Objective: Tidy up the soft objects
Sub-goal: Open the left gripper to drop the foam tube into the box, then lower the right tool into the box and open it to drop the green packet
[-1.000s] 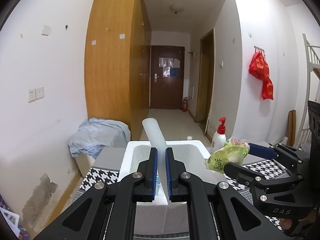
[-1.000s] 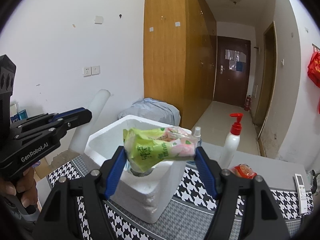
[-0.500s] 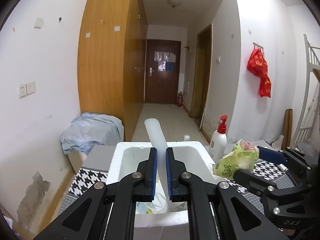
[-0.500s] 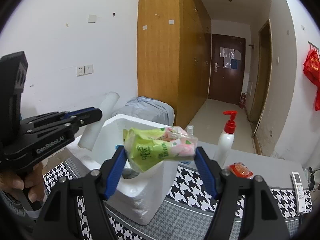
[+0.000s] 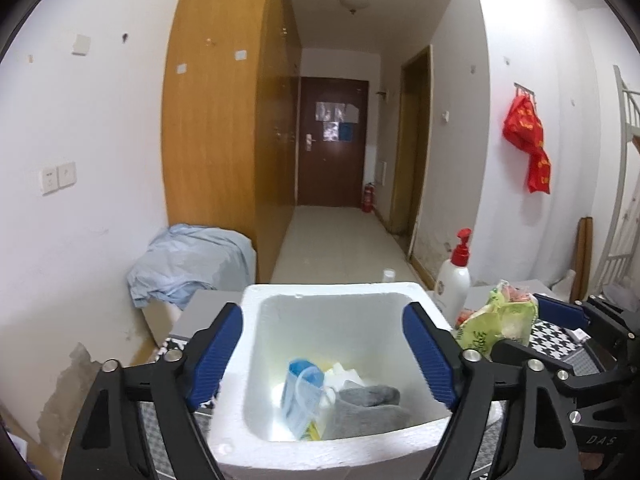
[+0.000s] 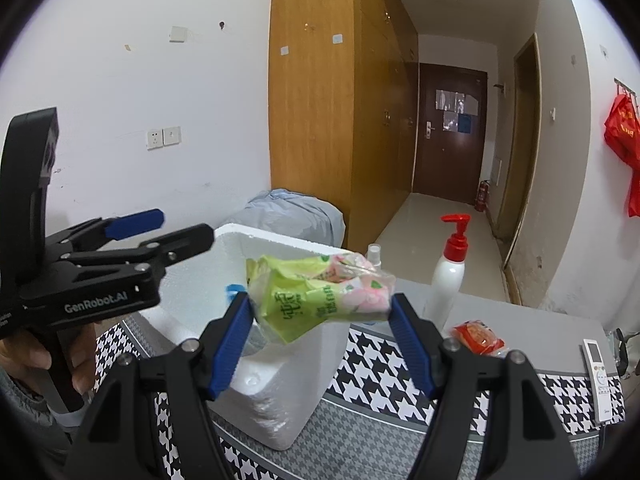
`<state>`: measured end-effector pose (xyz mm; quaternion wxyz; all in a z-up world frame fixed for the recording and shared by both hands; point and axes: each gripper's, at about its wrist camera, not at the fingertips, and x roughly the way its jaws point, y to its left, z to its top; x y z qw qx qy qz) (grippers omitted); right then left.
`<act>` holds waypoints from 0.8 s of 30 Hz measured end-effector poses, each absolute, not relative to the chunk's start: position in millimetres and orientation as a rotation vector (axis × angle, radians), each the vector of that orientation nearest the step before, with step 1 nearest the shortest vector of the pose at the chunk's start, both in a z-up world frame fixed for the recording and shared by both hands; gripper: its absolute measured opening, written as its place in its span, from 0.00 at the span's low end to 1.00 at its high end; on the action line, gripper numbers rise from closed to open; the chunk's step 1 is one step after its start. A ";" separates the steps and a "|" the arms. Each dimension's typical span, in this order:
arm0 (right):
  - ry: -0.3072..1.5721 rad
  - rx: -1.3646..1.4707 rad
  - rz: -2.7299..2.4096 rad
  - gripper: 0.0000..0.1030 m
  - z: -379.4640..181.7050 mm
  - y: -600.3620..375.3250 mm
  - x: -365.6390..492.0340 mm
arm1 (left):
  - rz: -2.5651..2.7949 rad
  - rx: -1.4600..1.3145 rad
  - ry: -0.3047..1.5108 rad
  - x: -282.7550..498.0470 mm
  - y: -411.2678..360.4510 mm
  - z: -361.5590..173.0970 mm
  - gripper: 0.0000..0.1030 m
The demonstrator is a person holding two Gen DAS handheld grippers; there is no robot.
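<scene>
Left gripper (image 5: 322,344) jaws have just been opened over the foam box (image 5: 420,300); nothing is seen between them, the white tube gone from view, judged released. Green tissue pack (image 6: 320,296) is pinched by right gripper (image 6: 322,322) above the box rim, judged next.

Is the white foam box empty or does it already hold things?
Not empty. The foam box holds a grey cloth, a blue-and-clear packet and something white behind them.

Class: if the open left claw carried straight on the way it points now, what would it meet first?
Probably the far inner wall of the white foam box, above the grey sock; depth is uncertain. The left claw holds nothing.
</scene>
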<state>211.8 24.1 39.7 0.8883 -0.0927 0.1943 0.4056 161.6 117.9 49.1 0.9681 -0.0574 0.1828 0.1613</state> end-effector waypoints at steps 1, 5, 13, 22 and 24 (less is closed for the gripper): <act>0.403 -0.193 0.844 0.72 40.0 24.5 211.3 | 0.331 -0.121 0.368 159.9 119.8 49.2 0.88; 0.398 -0.194 0.844 0.72 40.7 26.4 210.1 | 0.371 -0.126 0.355 150.0 126.0 50.9 0.93; 0.410 -0.194 0.850 0.71 40.1 36.3 207.5 | 0.412 -0.122 0.354 134.4 137.1 52.7 0.97; 0.403 -0.206 0.872 0.72 43.1 55.4 199.5 | 0.454 -0.121 0.331 108.2 151.9 57.4 0.97; 0.400 -0.215 0.876 0.72 43.6 59.7 198.2 | 0.461 -0.120 0.325 102.9 154.3 58.0 0.97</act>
